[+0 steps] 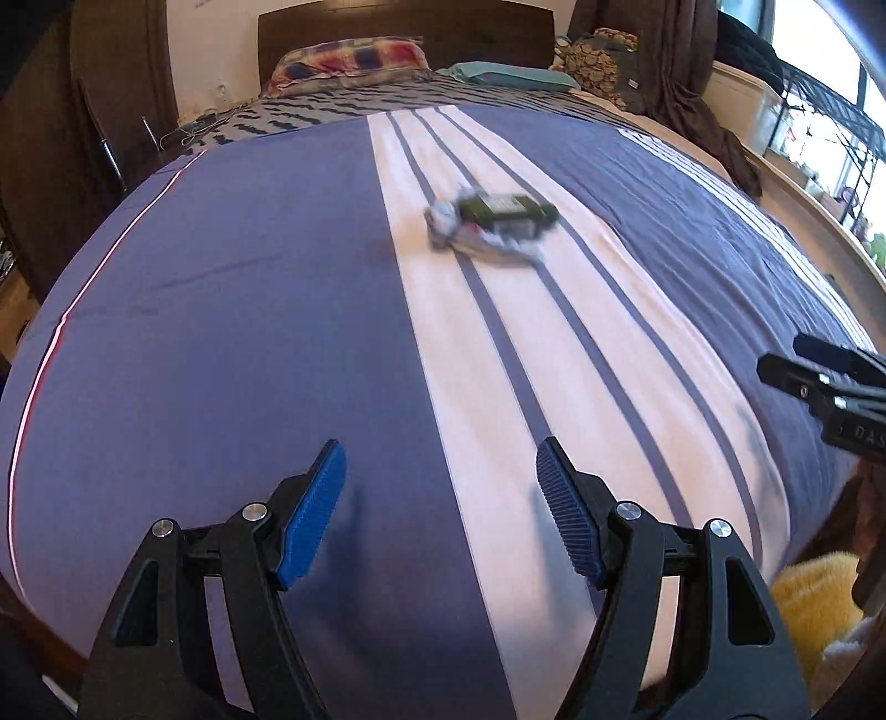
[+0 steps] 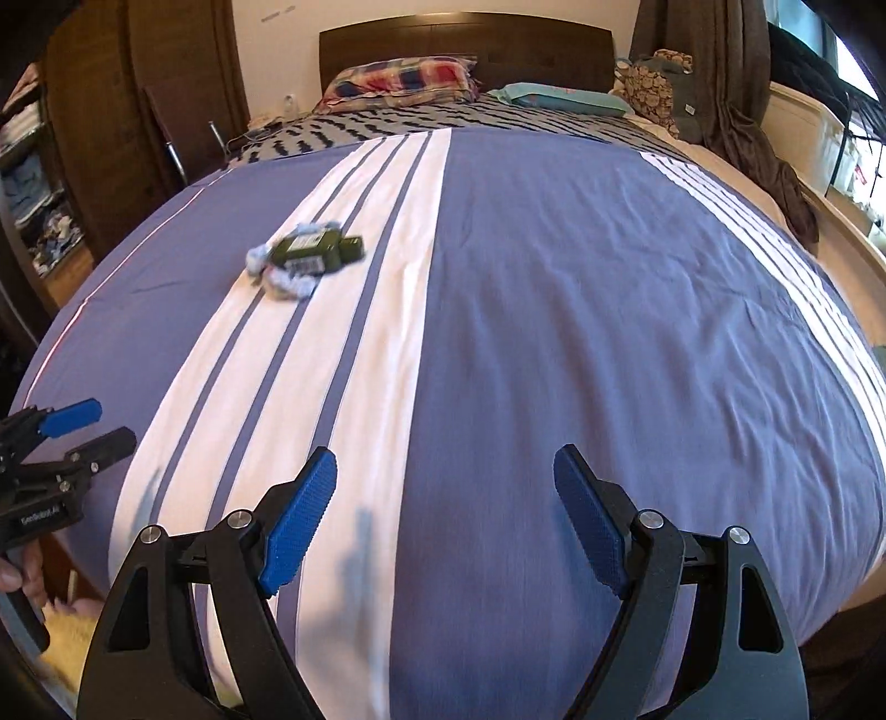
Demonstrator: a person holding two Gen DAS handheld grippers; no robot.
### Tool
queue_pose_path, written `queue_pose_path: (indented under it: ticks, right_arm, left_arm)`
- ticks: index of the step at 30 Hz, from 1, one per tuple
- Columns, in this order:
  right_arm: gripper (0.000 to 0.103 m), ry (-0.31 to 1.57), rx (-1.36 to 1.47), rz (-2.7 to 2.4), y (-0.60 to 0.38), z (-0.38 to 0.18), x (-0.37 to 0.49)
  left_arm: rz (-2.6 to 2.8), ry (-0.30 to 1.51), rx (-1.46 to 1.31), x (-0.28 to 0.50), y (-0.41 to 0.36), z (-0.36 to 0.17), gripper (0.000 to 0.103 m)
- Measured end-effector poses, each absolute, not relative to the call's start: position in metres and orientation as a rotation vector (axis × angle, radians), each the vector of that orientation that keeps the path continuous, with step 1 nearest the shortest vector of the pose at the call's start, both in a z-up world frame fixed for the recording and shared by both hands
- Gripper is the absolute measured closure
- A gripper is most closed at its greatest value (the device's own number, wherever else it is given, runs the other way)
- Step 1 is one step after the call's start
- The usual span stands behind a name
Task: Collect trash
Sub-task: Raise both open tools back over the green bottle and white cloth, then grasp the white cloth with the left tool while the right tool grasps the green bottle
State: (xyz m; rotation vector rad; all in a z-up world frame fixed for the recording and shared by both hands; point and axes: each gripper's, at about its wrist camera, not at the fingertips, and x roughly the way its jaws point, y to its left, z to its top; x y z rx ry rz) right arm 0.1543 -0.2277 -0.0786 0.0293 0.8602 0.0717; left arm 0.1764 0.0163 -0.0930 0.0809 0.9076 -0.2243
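Note:
A dark green packet point(image 1: 506, 209) lies on a crumpled pale wrapper point(image 1: 487, 243) on the white stripes in the middle of the bed; both show in the right wrist view too, packet point(image 2: 317, 252) and wrapper point(image 2: 288, 285). My left gripper point(image 1: 440, 471) is open and empty, low over the near part of the bed, well short of the trash. My right gripper point(image 2: 446, 476) is open and empty, to the right of the left one. The left gripper also shows at the right wrist view's left edge point(image 2: 88, 426).
The bed has a purple cover point(image 2: 581, 288) with white stripes. Pillows point(image 2: 404, 77) and a wooden headboard point(image 2: 470, 39) are at the far end. A wardrobe point(image 2: 111, 111) stands left, a window shelf point(image 1: 819, 127) right. A yellow fluffy thing point(image 1: 814, 603) lies below the bed's near edge.

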Motion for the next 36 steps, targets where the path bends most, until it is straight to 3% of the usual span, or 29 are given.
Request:
queue_pose_path:
  ticks: [12,19,23,29,36]
  right_arm:
    - [0.022,0.844,0.027,0.074,-0.216,-0.074,0.230]
    - [0.022,0.841,0.033,0.080,-0.217,-0.077,0.254]
    - [0.022,0.842,0.035,0.083,-0.219,-0.080,0.263]
    - [0.022,0.843,0.038,0.078,-0.220,-0.081,0.271]
    - [0.022,0.834,0.051,0.102,-0.201,-0.075,0.281]
  left_arm:
    - [-0.231,0.895,0.077,0.278,0.000,-0.093,0.037]
    - [-0.244,0.893,0.062,0.326,-0.008,-0.100,0.054]
    - [-0.259,0.898,0.065,0.342,-0.013,-0.104,0.057]
    - [-0.298,0.936,0.074,0.363,-0.027,-0.120,0.082]
    - [-0.287,0.907,0.111,0.357,-0.017,-0.110,0.085]
